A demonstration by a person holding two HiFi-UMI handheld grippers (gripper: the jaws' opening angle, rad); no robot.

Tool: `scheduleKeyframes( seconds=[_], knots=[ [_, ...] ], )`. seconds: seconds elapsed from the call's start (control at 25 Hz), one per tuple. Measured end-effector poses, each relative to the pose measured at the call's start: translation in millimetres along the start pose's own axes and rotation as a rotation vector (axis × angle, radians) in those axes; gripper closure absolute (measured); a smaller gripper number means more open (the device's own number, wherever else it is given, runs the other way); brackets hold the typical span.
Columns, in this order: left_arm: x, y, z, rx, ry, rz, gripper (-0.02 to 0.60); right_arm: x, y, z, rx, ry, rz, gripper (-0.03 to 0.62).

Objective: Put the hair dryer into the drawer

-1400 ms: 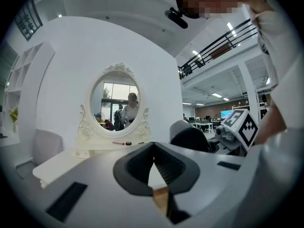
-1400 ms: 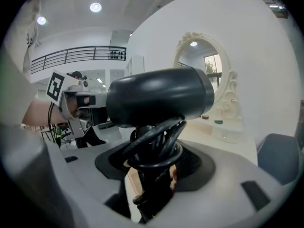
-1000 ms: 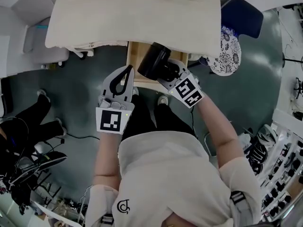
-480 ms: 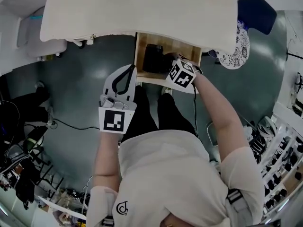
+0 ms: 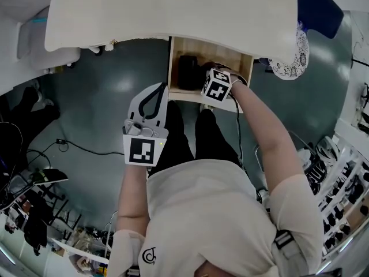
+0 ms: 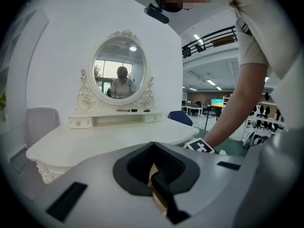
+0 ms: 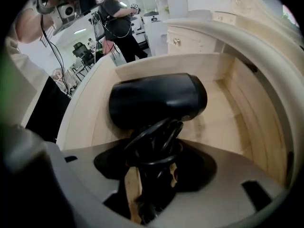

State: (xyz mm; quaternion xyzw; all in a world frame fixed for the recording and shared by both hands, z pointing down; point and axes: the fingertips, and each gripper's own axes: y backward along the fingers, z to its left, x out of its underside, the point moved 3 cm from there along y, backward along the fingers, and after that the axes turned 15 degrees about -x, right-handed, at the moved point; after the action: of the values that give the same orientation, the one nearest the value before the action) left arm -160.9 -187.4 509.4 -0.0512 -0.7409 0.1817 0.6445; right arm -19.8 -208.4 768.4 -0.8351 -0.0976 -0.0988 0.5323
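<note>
Nearly home: our left gripper (image 5: 162, 91) hangs before the drawer (image 5: 239, 67), jaws together and empty, while our right gripper (image 7: 153, 165) clamps the cord-wrapped handle of the hair dryer (image 7: 156, 99), low by the drawer's left wall. Next, we judge: release, then lift clear.

Findings:

- 1 wooden drawer (image 5: 242, 65) stands open beneath the edge of the cream counter (image 5: 173, 10).
- 1 black hair dryer (image 5: 188, 72) sits inside the drawer, toward its left wall.
- The right tool (image 5: 206, 81) reaches down into the drawer against the dryer, marker cube uppermost.
- The left tool (image 5: 162, 89) is outside the drawer, over the grey-green floor (image 5: 115, 85). Its jaw tips are together and point at the drawer's front left corner.
- 1 round patterned seat (image 5: 291, 53) stands to the right.
</note>
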Motion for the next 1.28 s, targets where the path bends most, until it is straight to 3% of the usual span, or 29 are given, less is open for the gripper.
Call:
scheduleKeyframes(
  seconds=[0.16,0.4,0.56,0.8,0.88,1.04,1.2,1.28],
  knots=[
    [-1.1,2.0,-1.5,0.0,0.006,-0.001,0.571,7.4,-3.0,2.6,-0.008,-0.005,0.02,0.332],
    [7.7,3.9,11.5,-0.045,0.136,0.012,0.571,-4.1,-5.2,4.3,-0.076,-0.074,0.014,0.311],
    [8.4,7.5,10.9,-0.043,0.136,0.014,0.571,-6.9,-0.1,0.5,-0.033,-0.053,0.018,0.235],
    [-4.6,13.1,13.8,-0.041,0.115,-0.001,0.571,-19.8,38.6,8.3,0.024,-0.082,-0.1,0.226],
    [-11.8,13.3,17.0,-0.045,0.113,-0.007,0.571,-31.3,58.8,16.2,0.048,-0.086,-0.186,0.261],
    [-31.6,11.5,15.6,-0.053,0.1,-0.044,0.571,-53.6,112.3,30.7,0.137,-0.117,-0.397,0.424],
    [-46.4,10.7,13.5,-0.041,0.09,-0.064,0.571,-57.7,148.5,42.2,0.208,-0.15,-0.463,0.586],
    [-53.7,9.7,16.0,-0.043,0.069,-0.072,0.571,-57.0,164.7,45.1,0.224,-0.184,-0.502,0.586]
  ],
)
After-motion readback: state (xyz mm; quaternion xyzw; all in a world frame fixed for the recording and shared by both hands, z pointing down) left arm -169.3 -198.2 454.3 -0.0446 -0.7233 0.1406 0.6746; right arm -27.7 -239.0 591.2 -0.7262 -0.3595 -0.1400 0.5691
